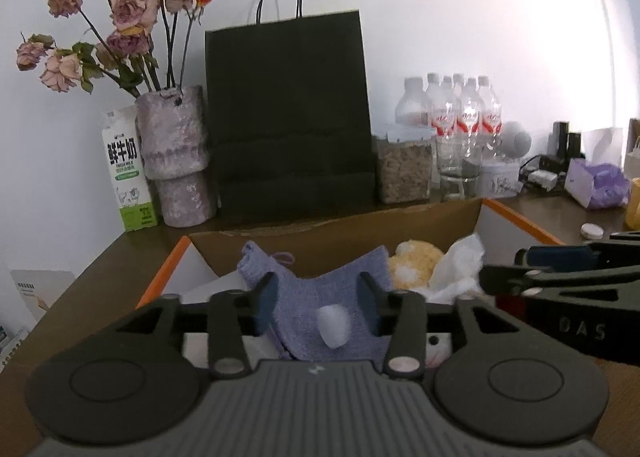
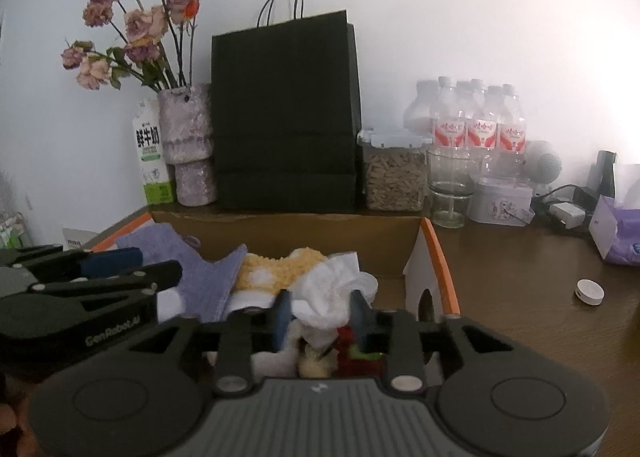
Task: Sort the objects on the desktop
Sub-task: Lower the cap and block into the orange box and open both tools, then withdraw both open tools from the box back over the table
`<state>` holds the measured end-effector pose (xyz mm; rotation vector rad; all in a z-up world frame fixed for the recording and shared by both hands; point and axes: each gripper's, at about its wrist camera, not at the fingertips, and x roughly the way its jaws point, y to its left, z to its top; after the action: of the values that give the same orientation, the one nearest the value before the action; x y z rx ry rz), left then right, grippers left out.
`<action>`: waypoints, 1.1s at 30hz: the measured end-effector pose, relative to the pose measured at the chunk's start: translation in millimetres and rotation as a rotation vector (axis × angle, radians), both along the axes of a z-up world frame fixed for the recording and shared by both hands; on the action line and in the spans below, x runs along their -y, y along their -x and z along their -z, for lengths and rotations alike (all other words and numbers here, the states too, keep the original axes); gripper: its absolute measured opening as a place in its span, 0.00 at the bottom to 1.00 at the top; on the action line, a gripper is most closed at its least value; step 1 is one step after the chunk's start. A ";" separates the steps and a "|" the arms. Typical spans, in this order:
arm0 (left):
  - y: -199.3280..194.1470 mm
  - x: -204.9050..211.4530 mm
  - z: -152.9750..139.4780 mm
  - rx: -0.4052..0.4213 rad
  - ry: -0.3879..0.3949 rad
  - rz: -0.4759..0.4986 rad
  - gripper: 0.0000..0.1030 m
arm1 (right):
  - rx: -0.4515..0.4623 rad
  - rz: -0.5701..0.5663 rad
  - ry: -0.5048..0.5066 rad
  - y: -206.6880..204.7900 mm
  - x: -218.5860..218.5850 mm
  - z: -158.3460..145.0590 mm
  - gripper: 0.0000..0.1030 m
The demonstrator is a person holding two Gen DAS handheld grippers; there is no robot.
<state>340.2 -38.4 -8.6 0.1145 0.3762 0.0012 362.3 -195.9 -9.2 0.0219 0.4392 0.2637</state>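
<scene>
From the left wrist view, the left gripper (image 1: 318,303) hung over the near edge of the open cardboard box (image 1: 332,237), jaws apart and pressing on nothing. Between them lay the purple knitted cloth (image 1: 320,297), spread inside the box with a small white ball (image 1: 333,326) resting on it. The cloth ran straight ahead of the jaws towards the box's far wall, a point rising at each far corner. To its right in the box sat a yellow fluffy thing (image 1: 414,263) and a crumpled white tissue (image 1: 456,269). The right gripper (image 1: 520,277) reached in from the right edge of this view, just beside that tissue. Behind the box stood a black paper bag (image 1: 288,117).

From the right wrist view, the right gripper (image 2: 320,315) hung over the same box (image 2: 288,233), nearer its orange-edged right wall. Its jaws were apart too, and the white tissue (image 2: 332,293) bulged up between them; I could not tell whether a pad brushed it, but it was not pinched. Something red (image 2: 352,341) showed beneath the tissue. The yellow thing (image 2: 280,273) lay just beyond, and the purple cloth (image 2: 200,277) lay towards the box's left wall, under the left gripper (image 2: 176,269).

I judged each hand nearer its own piece: left to the cloth, right to the tissue. On the worktop (image 2: 520,277), right of the box and well apart from it, 1 small white round lid (image 2: 590,291) looked unsorted.
</scene>
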 end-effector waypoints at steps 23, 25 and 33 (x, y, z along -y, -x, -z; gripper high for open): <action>25.6 -4.8 -15.6 0.152 -0.012 -0.145 1.00 | 0.085 0.069 -0.027 19.1 10.8 -17.5 1.00; 26.8 -5.7 -16.2 0.158 -0.003 -0.147 1.00 | 0.088 0.067 -0.026 20.2 10.9 -18.1 1.00; 36.6 -8.8 -20.0 0.175 0.021 -0.151 1.00 | 0.111 0.071 -0.015 28.5 10.2 -23.3 1.00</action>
<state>303.6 -29.7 11.4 0.0641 0.2095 0.1558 333.8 -206.1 14.1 0.0375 0.3259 0.1976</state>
